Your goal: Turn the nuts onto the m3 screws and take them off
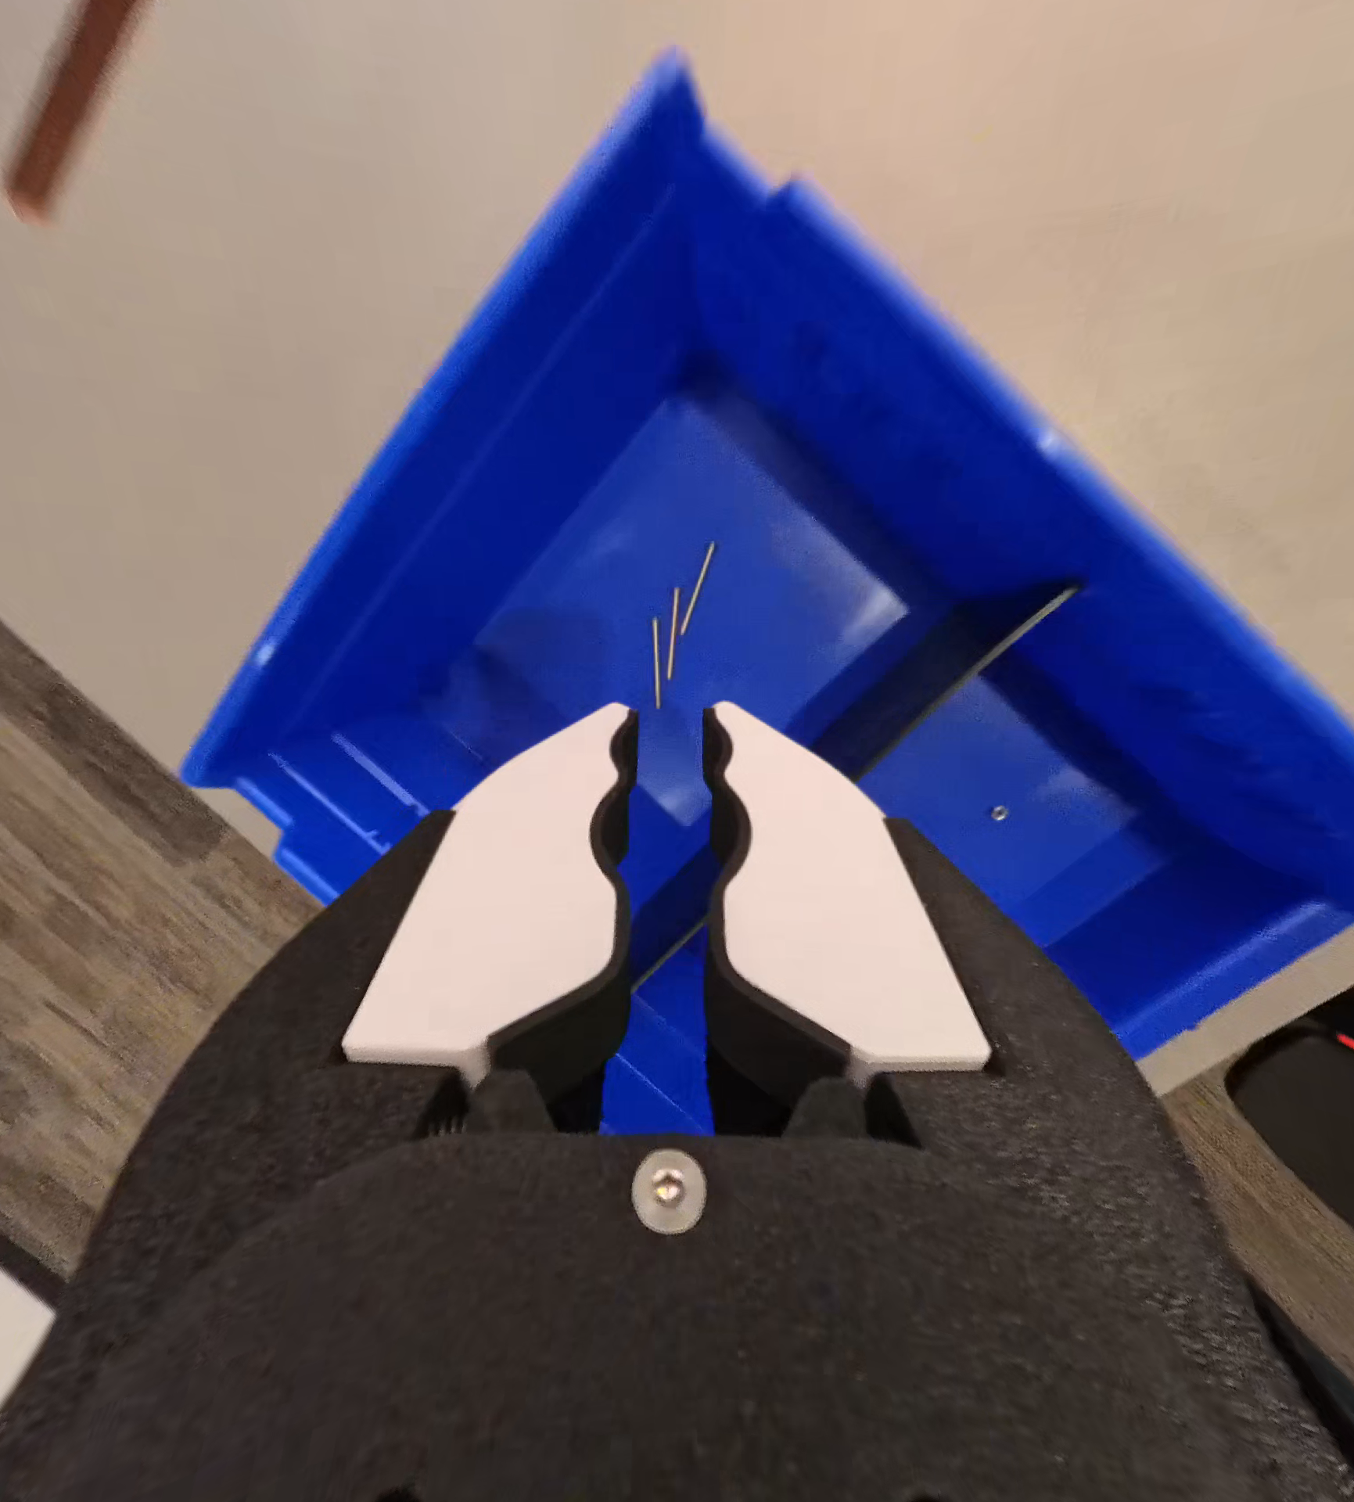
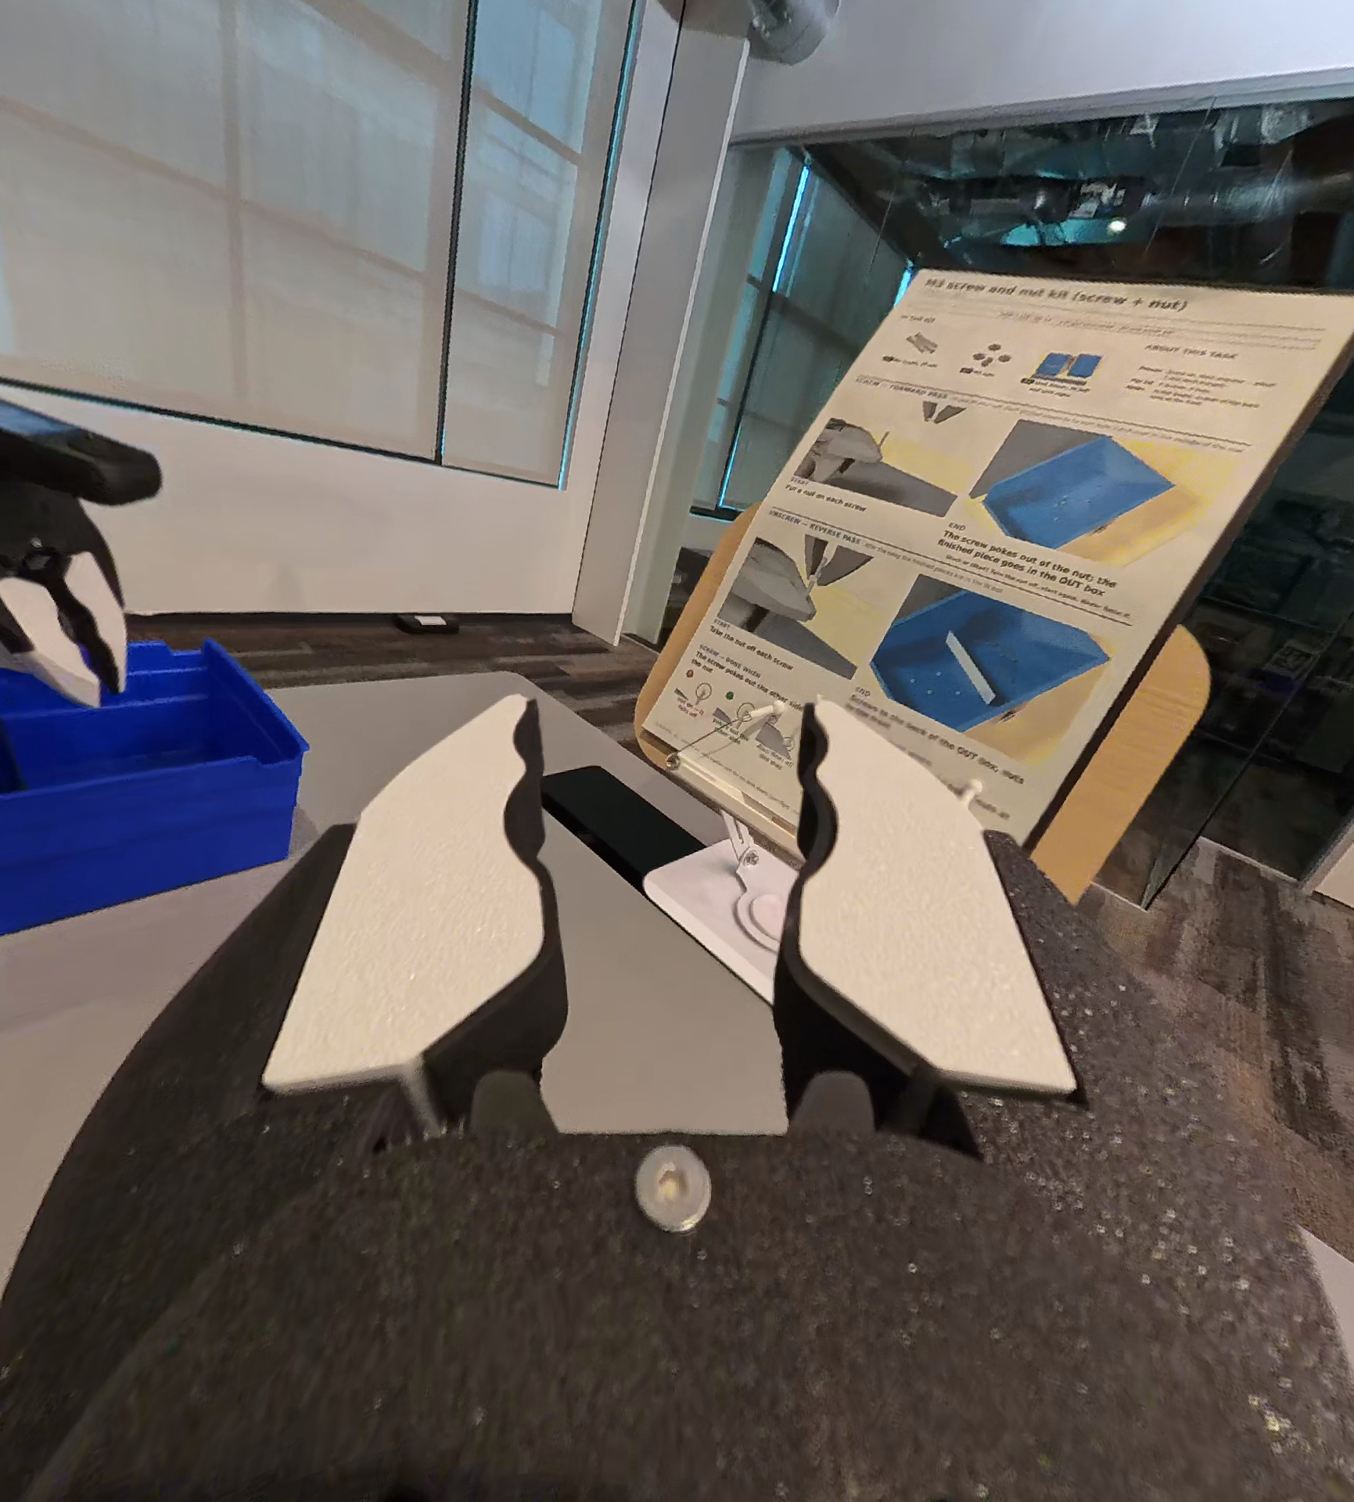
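My left tongs (image 1: 669, 715) hover over the blue bin (image 1: 1145, 650), parted a little, holding nothing. Three thin screws (image 1: 677, 622) lie on the bin floor just ahead; one nut (image 1: 999, 813) sits past the divider (image 1: 982, 658). Right tongs (image 2: 669, 715) wide apart, idle over the tabletop (image 2: 129, 975). Best: drop straight, pinch one screw crosswise near its end.

One printed instruction sheet (image 2: 1006, 528) bears writing: a heading, captions and photo panels of blue bins. It is mounted on a tilted board (image 2: 1128, 731) on a white stand (image 2: 738, 886), right of centre on the tabletop (image 2: 429, 715). No other object carries legible markings.
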### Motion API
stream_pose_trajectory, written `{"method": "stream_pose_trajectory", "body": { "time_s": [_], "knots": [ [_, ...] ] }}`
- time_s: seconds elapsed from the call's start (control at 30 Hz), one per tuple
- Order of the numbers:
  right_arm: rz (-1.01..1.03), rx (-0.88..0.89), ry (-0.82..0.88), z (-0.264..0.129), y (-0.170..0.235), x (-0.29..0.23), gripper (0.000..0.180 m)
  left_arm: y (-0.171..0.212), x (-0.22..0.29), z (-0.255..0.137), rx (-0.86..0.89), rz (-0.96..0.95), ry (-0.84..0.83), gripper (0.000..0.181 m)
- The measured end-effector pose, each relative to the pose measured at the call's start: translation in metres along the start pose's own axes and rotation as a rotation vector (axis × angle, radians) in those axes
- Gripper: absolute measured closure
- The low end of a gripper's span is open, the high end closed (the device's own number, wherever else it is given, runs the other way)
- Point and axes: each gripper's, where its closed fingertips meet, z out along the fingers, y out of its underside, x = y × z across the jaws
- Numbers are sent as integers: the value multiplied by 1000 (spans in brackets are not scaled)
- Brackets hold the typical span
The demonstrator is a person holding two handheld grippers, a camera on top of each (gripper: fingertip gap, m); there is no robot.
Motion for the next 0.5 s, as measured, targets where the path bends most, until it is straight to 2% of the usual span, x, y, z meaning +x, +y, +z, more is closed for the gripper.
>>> {"method": "stream_pose_trajectory", "body": {
  "time_s": [0.03, 0.3, 0.5],
  "knots": [
    [1, -6, -7, 2, 2, -2, 120, 8, -3, 11, -25, -3, 13, 166],
    [-18, -46, -6, 11, 13, -5, 120, 21, -13, 71, -224, 65, 49, 166],
    [-27, -43, -2, 10, 10, -4, 120, 21, -9, 92, -243, 61, 88, 167]
  ]
}}
